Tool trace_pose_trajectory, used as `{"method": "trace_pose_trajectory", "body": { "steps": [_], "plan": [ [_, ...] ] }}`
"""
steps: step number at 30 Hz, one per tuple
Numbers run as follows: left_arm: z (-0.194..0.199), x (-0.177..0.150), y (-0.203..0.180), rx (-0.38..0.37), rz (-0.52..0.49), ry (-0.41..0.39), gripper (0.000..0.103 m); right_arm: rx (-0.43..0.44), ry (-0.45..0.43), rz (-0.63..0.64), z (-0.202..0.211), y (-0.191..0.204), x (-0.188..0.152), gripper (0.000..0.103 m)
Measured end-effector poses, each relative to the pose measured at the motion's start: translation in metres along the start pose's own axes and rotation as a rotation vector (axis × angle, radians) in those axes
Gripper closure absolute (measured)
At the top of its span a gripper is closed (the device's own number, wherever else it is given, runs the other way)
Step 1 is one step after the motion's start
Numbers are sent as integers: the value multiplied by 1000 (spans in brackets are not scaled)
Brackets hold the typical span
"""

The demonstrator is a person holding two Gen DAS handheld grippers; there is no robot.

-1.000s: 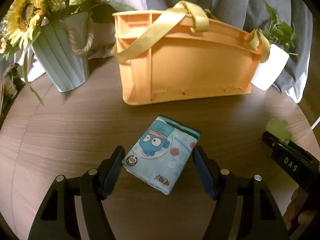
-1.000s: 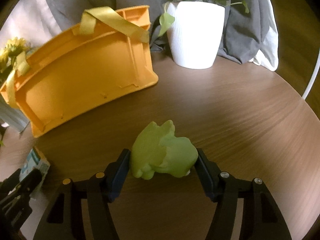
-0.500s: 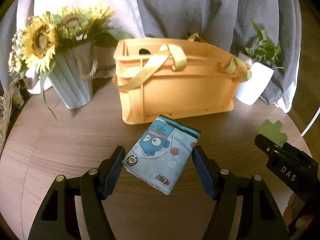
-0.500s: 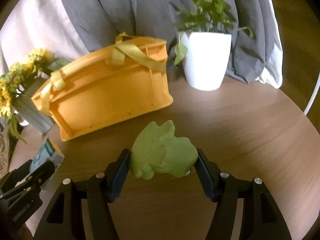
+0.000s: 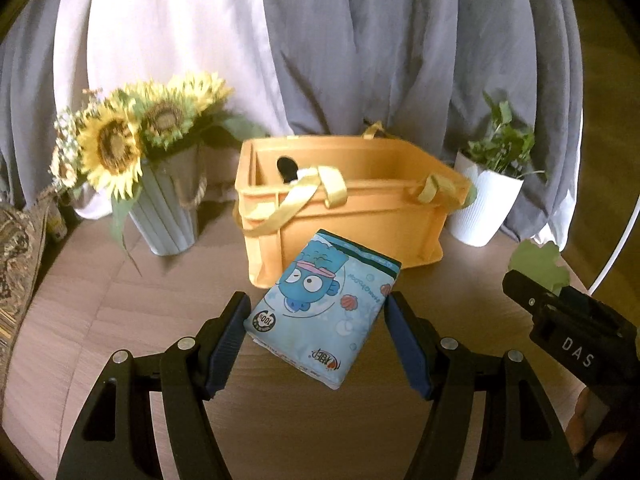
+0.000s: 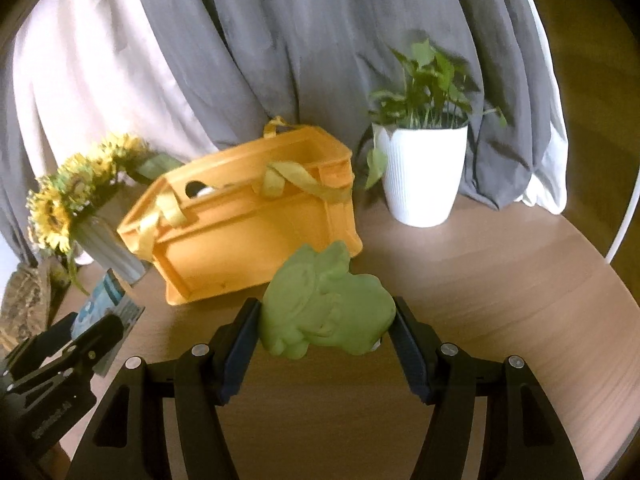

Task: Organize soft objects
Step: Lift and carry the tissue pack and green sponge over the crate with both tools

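Your left gripper (image 5: 318,338) clamped the blue tissue pack (image 5: 324,308) above the round table (image 5: 120,312), and your right gripper (image 6: 326,330) squeezed the green soft toy (image 6: 326,314) — both in front of the orange basket (image 5: 360,212), clear of the tabletop.

One tissue pack (image 5: 322,308), one green toy (image 6: 326,306), one orange basket (image 5: 344,196), two plant pots (image 6: 420,172)

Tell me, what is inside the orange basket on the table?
Inside the orange basket, near its left end, a black and white object peeks above the rim. Its identity is unclear. The front wall hides the rest of the inside.
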State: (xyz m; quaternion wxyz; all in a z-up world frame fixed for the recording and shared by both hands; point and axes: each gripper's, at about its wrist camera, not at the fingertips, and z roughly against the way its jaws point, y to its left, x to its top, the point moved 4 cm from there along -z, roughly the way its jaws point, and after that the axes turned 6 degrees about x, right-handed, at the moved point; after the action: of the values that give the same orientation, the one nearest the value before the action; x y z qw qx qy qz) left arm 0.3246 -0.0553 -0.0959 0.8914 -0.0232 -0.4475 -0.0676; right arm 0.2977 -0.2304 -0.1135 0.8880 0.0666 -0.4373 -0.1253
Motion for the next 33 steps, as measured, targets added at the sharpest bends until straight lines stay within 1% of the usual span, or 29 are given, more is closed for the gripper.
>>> {"method": "trace_pose_trajectory", "body": {
  "steps": [8,18,24,33],
  "plan": [
    [26,19,-7,8,8,-73,35,47,-68,20,25,0,20,38],
    [44,43,-11,40,12,-160,35,110,-128,47,35,6,44,38],
    [48,57,-10,61,9,-206,35,144,-163,62,35,12,60,38],
    [43,80,-12,76,-4,-262,35,164,-212,90,31,15,86,38]
  ]
}}
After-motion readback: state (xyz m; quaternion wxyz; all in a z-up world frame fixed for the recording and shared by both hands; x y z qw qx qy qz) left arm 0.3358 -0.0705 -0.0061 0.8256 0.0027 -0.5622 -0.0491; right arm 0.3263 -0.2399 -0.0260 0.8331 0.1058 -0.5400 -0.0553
